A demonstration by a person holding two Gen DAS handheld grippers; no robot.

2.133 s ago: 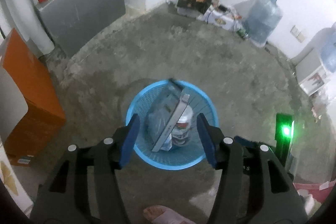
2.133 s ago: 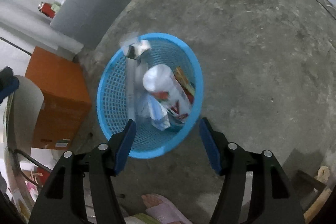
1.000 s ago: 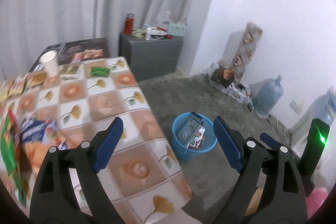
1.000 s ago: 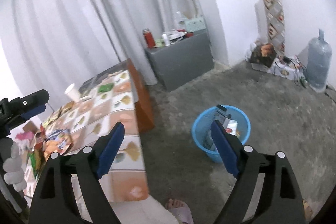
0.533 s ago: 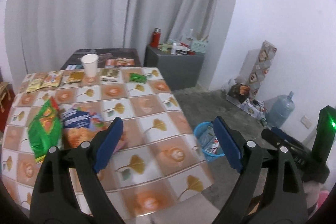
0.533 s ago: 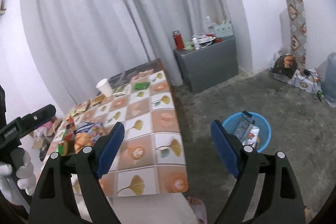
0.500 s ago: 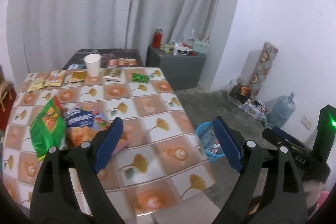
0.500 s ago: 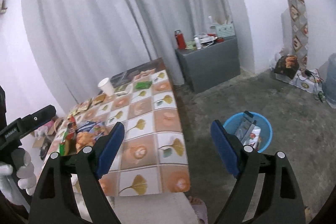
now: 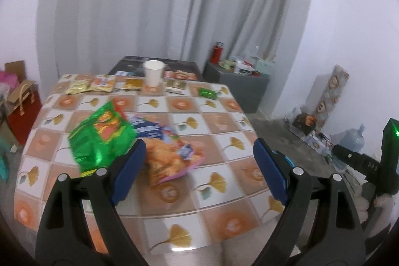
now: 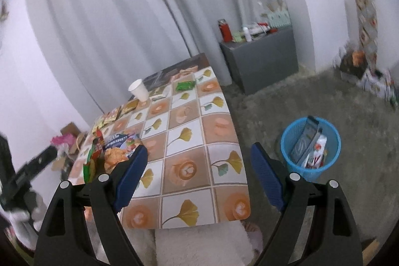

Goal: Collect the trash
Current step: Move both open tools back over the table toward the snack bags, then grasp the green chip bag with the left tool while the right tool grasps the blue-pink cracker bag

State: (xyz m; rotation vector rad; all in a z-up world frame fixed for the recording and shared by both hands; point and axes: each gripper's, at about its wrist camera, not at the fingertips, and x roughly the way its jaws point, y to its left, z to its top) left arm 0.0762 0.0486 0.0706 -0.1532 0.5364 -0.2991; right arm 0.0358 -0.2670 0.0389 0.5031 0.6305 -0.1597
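1. Facing the surface (image 9: 224, 141) is what both tongs are being made to do, so the step in hand is judged to be the reach for the next piece of trash; the blue basket (image 10: 310, 141), already holding a flat box and a wrapper, is being left on the floor, to the right of the right tongs (image 10: 199, 175).
2. The left tongs (image 9: 199, 171) are being held wide open with nothing between the blue pads, and the right tongs are being held equally wide and empty.
3. The green snack bag (image 9: 99, 133) is being seen just ahead of the left pad of the left tongs, overlapping the orange-and-blue snack bag (image 9: 169, 153), which is lying between the pads and a little beyond them.
4. A white paper cup (image 9: 153, 75) and several small sachets (image 9: 102, 85) are being left at the far edge, well ahead of the tongs.
5. A lowering over one bag and a closing on its crinkled edge are being called for next.
6. Compared with two seconds ago, the basket is no longer being framed from directly above; both cameras are being turned up and toward the littered surface.
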